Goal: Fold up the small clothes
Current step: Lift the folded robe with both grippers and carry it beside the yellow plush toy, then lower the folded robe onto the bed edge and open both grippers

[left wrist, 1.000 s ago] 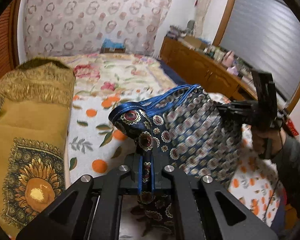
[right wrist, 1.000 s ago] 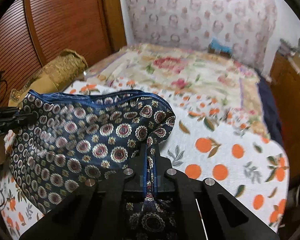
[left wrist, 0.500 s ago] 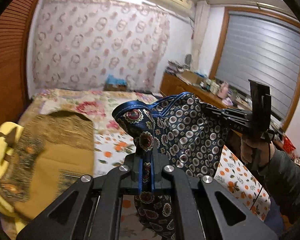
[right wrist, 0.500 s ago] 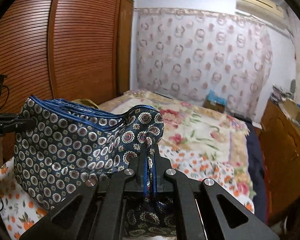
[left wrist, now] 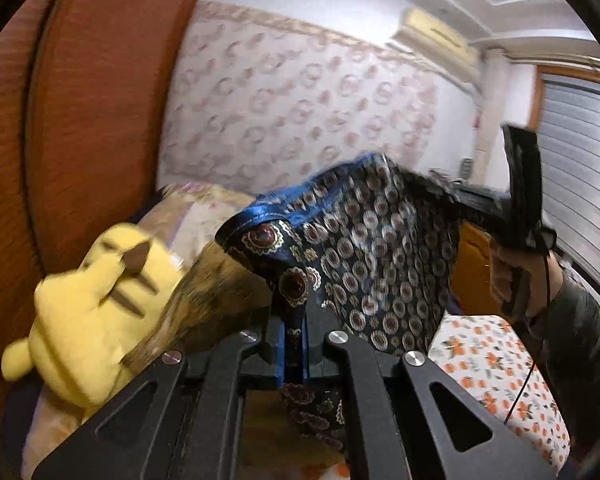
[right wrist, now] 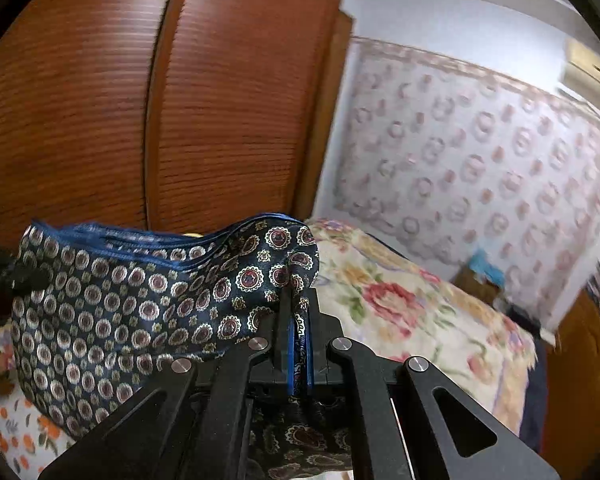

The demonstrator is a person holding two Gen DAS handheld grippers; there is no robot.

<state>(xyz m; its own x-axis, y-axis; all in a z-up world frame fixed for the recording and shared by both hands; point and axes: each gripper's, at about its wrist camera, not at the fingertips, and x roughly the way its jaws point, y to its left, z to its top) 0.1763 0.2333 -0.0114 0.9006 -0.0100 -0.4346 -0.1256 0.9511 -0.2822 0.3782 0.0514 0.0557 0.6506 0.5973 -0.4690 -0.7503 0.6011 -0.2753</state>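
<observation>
1. The left gripper [left wrist: 294,344] has its jaws clamped together on one blue-trimmed corner of the navy patterned garment [left wrist: 364,248] — the fabric runs up out of the narrow slot between the blue pads and hangs down below them as well.
2. The right gripper [right wrist: 298,344] has its jaws pressed together on the opposite corner of the same garment [right wrist: 112,304], with a fold of cloth bunched just above the pads.
3. The garment is held in the air between the two grippers, above the bed [right wrist: 412,304]; its blue satin edge runs along the top and the medallion-printed body sags below it.
4. In the left wrist view the right gripper [left wrist: 480,204] shows at the far end of the cloth, gripped by a hand [left wrist: 516,276] in a dark grey sleeve [left wrist: 580,344].
5. A yellow plush toy [left wrist: 88,304] lies at the left of the left wrist view, beside a gold-brown patterned cloth [left wrist: 216,280].
6. The orange-printed sheet [left wrist: 496,368] shows under the hanging garment; the floral bedspread covers the bed beyond it.
7. Behind stand a slatted wooden wardrobe [right wrist: 100,100] and a ring-patterned curtain [right wrist: 480,152] — both blurred.
</observation>
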